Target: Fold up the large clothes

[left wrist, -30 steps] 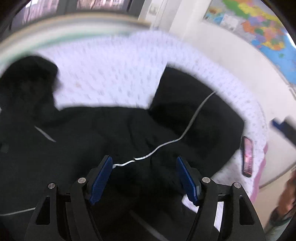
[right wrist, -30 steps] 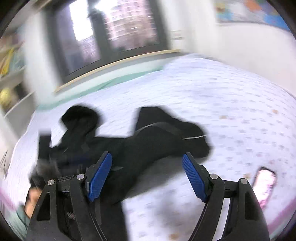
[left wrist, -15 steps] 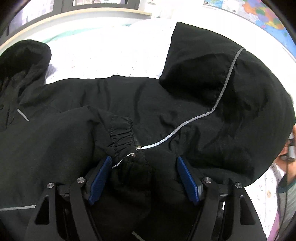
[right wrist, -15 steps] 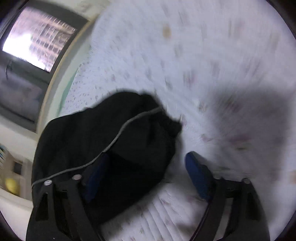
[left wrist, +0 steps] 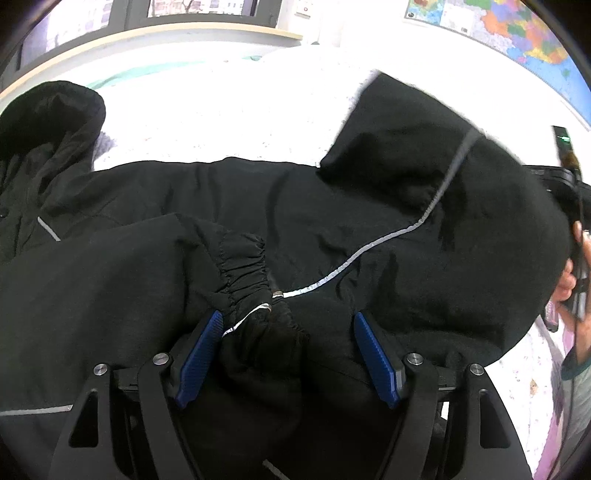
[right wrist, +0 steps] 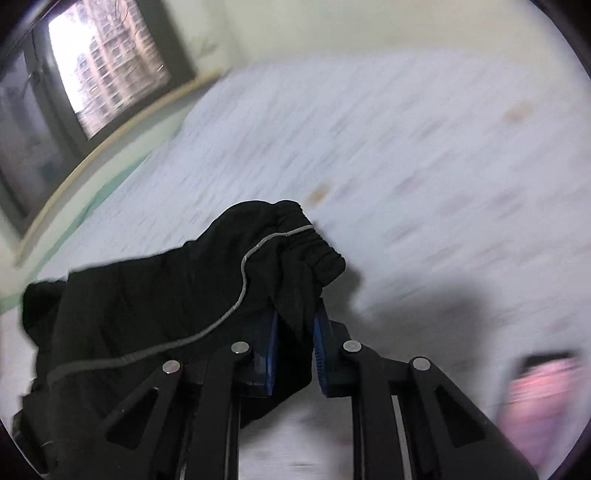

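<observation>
left wrist view — the black, thin-shelled jacket with grey reflective piping (left wrist: 332,206) lies spread over the white speckled bedsheet (left wrist: 229,110), its hood (left wrist: 48,122) bunched at the far left. half a second back the right sleeve lay slack on the body; now its far end lifts at the right edge, where a person's hand (left wrist: 570,280) shows around a gripper handle. the other sleeve lies folded across the chest, as before, its gathered elastic cuff (left wrist: 245,273) just ahead of the left gripper (left wrist: 286,354). that gripper's blue ribbed pads (left wrist: 199,354) stand wide apart, cloth bunched between them but neither pad clearly pressing on it — it hovers low over the cloth and has eased a little nearer. a coloured wall map (left wrist: 517,33) at top right.

right wrist view (blurred, in motion) — the big change is here. a moment ago the right gripper (right wrist: 293,347) was wide open beside the sleeve end; now its jaws are closing and the blue pads have come in narrow onto a fold of black fabric, pinched just behind the sleeve's elastic cuff (right wrist: 310,243). the sleeve drapes away to the left with the sheet (right wrist: 406,140) beyond. a pink blur at lower right, cannot tell what.

reading: the second sleeve looks caught and ready to be carried in over the body.
</observation>
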Available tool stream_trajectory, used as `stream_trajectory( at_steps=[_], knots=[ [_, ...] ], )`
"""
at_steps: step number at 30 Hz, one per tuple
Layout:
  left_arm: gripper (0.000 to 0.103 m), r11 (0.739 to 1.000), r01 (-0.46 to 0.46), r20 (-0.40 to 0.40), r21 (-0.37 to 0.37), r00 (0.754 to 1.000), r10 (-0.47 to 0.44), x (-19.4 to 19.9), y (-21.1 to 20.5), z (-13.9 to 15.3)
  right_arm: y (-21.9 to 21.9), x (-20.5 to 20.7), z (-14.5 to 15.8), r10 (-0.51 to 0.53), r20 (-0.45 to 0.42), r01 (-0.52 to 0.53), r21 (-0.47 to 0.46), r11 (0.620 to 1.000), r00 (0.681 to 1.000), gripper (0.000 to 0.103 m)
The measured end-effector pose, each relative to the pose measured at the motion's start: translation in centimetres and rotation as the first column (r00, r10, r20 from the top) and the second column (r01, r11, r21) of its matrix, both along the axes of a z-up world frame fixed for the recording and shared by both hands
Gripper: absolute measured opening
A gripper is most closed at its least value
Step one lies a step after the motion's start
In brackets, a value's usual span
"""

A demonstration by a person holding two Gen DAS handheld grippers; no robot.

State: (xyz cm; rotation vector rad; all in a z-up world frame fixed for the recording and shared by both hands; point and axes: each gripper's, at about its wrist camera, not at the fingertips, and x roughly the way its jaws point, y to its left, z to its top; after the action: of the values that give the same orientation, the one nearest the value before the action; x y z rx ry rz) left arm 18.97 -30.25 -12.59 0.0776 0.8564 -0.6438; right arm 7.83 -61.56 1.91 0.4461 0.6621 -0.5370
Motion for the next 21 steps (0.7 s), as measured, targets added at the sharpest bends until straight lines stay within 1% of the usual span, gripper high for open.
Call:
stream_trajectory(
  at_steps=[1,3,5,8,9,10,12,13,14,16,17,19,21],
  knots=[
    [0.075,1.000,0.000,0.002,0.000,1.000,0.000,-0.1,0.0,0.0,-0.6,-1.3,1.1,-0.050,0.000,0.050,-0.052,0.997,0.999,0.020],
    [0.075,1.000,0.001,0.004,0.000,1.000,-0.001,-0.2,-0.1,0.1,-1.6,-2.9,2.0,-0.102,-0.011,0.100,-0.096,0.990,0.995,0.020],
    [0.075,1.000,0.001,0.007,0.006,1.000,-0.001,-0.3,-0.2,0.1,-2.4,-3.4,1.8,-0.110,-0.042,0.106,-0.094,0.990,0.993,0.020],
    [0.075,1.000,0.001,0.011,0.016,1.000,-0.001,-0.1,-0.1,0.1,-3.1,-2.7,-0.3,-0.119,-0.098,0.114,-0.055,0.992,0.988,0.020],
    [0.075,1.000,0.000,0.010,0.016,1.000,-0.001,-0.2,-0.1,0.1,-3.3,-2.6,-1.0,-0.099,-0.095,0.098,-0.016,0.995,0.991,0.020],
    [0.075,1.000,0.000,0.009,0.017,1.000,0.000,-0.1,-0.2,0.1,-3.5,-2.5,-1.5,-0.077,-0.073,0.079,0.024,0.997,0.994,0.020],
    [0.075,1.000,0.000,0.006,0.016,1.000,0.000,-0.1,-0.3,0.3,-3.1,-3.0,-1.6,-0.008,0.007,0.007,0.110,0.994,1.000,0.019],
    [0.075,1.000,0.003,-0.001,0.017,1.000,-0.003,-0.1,-0.3,0.5,-2.5,-3.1,-1.2,0.027,0.040,-0.032,0.126,0.991,0.999,0.019],
    [0.075,1.000,0.008,-0.006,0.013,1.000,-0.008,-0.2,-0.1,1.0,-2.2,-3.2,-0.5,0.057,0.060,-0.065,0.124,0.990,0.997,0.019],
    [0.075,1.000,0.011,-0.003,-0.004,1.000,-0.011,-0.7,0.8,2.6,-0.2,-3.4,1.4,0.128,0.087,-0.137,0.100,0.985,0.988,0.018],
    [0.075,1.000,0.007,0.006,-0.018,1.000,-0.007,-1.2,1.6,3.9,0.8,-2.9,2.1,0.151,0.090,-0.159,0.090,0.983,0.984,0.018],
    [0.075,0.998,0.009,0.020,-0.062,1.000,-0.007,-2.5,3.5,6.6,3.7,-2.5,4.6,0.217,0.097,-0.223,0.055,0.973,0.971,0.017],
    [0.075,0.997,-0.005,0.051,-0.080,0.999,0.010,-3.8,6.3,9.7,6.1,-1.8,6.5,0.264,0.103,-0.268,0.029,0.963,0.959,0.017]
  ],
)
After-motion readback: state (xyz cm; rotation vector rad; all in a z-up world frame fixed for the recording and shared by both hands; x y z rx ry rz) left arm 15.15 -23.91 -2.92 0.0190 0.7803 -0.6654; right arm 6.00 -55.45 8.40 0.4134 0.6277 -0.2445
